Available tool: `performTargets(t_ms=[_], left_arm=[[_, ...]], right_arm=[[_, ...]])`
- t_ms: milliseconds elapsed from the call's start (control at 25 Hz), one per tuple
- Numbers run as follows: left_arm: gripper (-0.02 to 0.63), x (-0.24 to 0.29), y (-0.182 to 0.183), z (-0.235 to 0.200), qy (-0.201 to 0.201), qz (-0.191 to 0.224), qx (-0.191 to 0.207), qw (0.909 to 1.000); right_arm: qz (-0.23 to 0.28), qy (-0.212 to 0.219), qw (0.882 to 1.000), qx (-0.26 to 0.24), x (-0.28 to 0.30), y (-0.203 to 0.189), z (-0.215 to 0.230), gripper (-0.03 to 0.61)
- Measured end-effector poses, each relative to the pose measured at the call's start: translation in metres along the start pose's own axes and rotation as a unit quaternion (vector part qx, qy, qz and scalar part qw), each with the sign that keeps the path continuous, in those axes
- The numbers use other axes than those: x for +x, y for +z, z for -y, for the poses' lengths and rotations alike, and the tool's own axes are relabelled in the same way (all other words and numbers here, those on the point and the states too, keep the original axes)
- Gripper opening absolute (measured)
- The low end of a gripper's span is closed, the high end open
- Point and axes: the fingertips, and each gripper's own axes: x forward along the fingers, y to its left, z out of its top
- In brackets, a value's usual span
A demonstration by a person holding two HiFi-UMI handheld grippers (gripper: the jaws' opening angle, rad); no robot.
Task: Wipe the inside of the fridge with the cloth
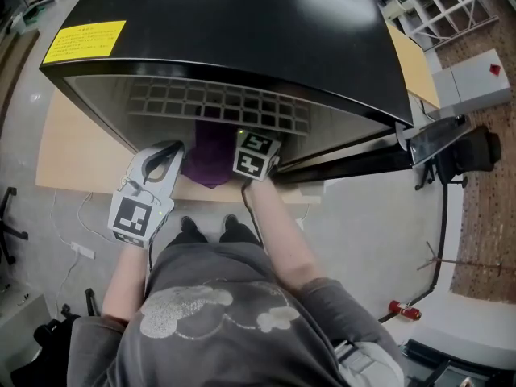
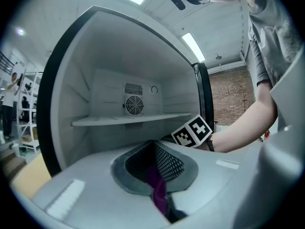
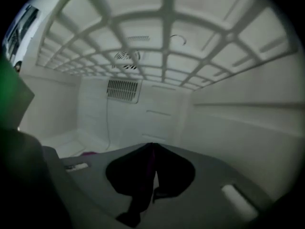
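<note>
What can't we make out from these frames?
1. Head view: the fridge top hides everything inside.
2. Whether the cloth touches any inner surface: the right gripper view is dark, and the right claw body blocks it.
3. The cloth's full extent, left gripper view: the left claw body covers all but a strip.
4. Print on the yellow label, head view: too small.
</note>
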Motion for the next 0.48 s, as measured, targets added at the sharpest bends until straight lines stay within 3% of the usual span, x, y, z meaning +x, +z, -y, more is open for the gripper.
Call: performTargets(t_ms=[360, 480], left_arm=[[0.018, 0.005, -0.011, 0.023, -0.036, -0.001, -0.003, 0.9994], [0.018, 0.002, -0.013, 0.031, -0.034, -0.006, -0.01, 0.9994]], right_arm=[[0.023, -0.037, 0.995, 0.089, -0.062, 0.007, 0.024, -0.002], [0.031, -0.03, 0.993, 0.111, -0.086, 0.005, 0.026, -0.002]])
